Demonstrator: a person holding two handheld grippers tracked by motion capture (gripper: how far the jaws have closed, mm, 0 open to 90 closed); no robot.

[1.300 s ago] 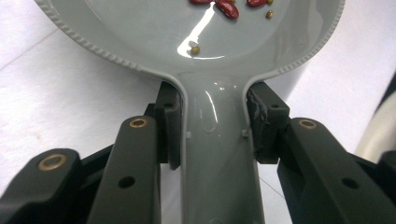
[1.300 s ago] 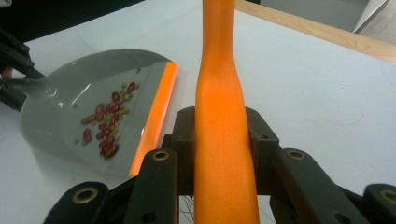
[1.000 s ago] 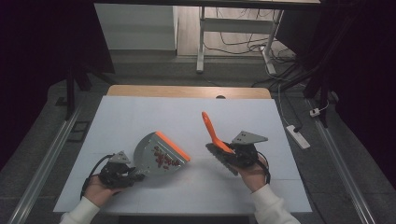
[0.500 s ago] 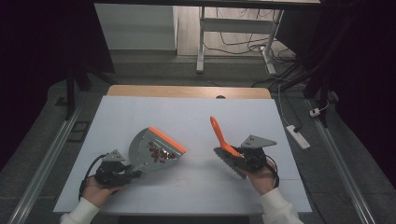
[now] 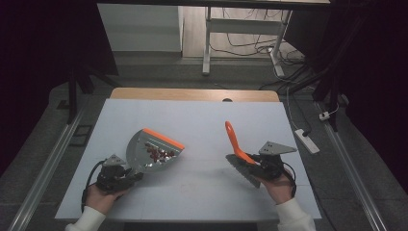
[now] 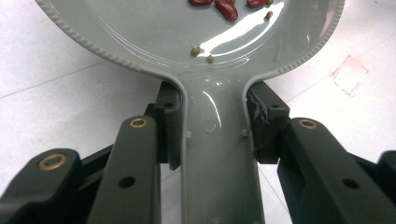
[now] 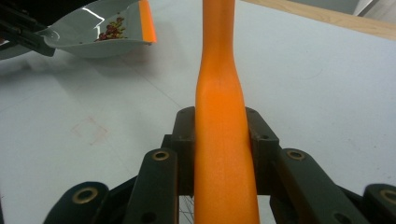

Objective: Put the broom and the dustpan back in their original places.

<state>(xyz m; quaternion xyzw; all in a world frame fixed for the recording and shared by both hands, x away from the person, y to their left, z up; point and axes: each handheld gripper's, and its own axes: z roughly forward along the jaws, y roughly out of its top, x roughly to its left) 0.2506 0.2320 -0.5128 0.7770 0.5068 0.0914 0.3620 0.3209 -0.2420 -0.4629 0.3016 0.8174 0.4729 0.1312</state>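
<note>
Grey dustpan (image 5: 153,149) clamped in left tongs (image 6: 212,135); orange brush (image 5: 235,140) clamped in right tongs (image 7: 220,140); no writing legible.

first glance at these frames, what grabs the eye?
The bright orange brush handle stands out first, sticking up at a tilt from the right gripper at the table's near right. Next is the grey dustpan with its orange lip, held by its handle in the left gripper at near left, with a small heap of red beans in it. Both sit over a plain white table.
</note>
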